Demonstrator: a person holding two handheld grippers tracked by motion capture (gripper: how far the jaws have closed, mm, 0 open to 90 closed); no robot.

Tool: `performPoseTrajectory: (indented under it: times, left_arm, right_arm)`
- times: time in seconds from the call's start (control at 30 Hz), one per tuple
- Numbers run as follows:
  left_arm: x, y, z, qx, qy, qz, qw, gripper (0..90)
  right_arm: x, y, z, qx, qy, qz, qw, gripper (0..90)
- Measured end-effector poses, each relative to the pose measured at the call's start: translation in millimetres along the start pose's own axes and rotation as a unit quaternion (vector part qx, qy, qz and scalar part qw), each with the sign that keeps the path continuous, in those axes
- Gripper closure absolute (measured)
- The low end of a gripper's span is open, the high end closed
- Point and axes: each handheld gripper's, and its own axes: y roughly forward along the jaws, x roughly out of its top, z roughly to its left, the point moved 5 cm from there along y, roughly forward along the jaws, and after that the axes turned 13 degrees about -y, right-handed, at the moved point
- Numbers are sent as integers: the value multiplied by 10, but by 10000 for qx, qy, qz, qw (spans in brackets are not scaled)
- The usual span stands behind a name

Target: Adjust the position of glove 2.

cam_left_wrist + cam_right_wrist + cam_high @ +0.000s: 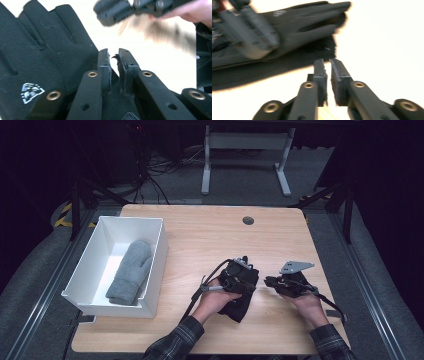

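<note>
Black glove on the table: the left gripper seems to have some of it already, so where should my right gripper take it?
Take the free fingertip end of the black glove, which lies flat and points away from the left gripper that pinches its fabric. Bring the right gripper in low from its own side; its jaws look nearly closed on nothing, so open them first.

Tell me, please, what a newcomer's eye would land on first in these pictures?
Probably the white bin on the wooden table's left side, with a grey mitten lying in it. Next, the black glove near the front edge, its fabric pinched in the left tongs, while the right tongs hang empty, nearly closed, just beside it.
</note>
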Motion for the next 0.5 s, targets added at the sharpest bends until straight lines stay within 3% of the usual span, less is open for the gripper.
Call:
performPoseTrajectory:
  times: [0.03, 0.17, 0.33, 0.5]
  left_arm:
    - [-7, 16, -19, -10, 17, 17, 10000, 797]
    - [-43, 99, -33, 143, 104, 216, 9996, 868]
    - [-109, 205, -18, 285, 166, 391, 9987, 898]
    - [-119, 192, -26, 392, 226, 434, 9980, 900]
  right_arm:
    - [0, 0, 0, 0, 0, 0, 10000, 770]
    - [-123, -59, -125, -301, 182, 93, 9993, 599]
    - [-157, -34, -119, -365, 139, 212, 9990, 532]
    - [-175, 9, -95, -317, 85, 297, 9990, 522]
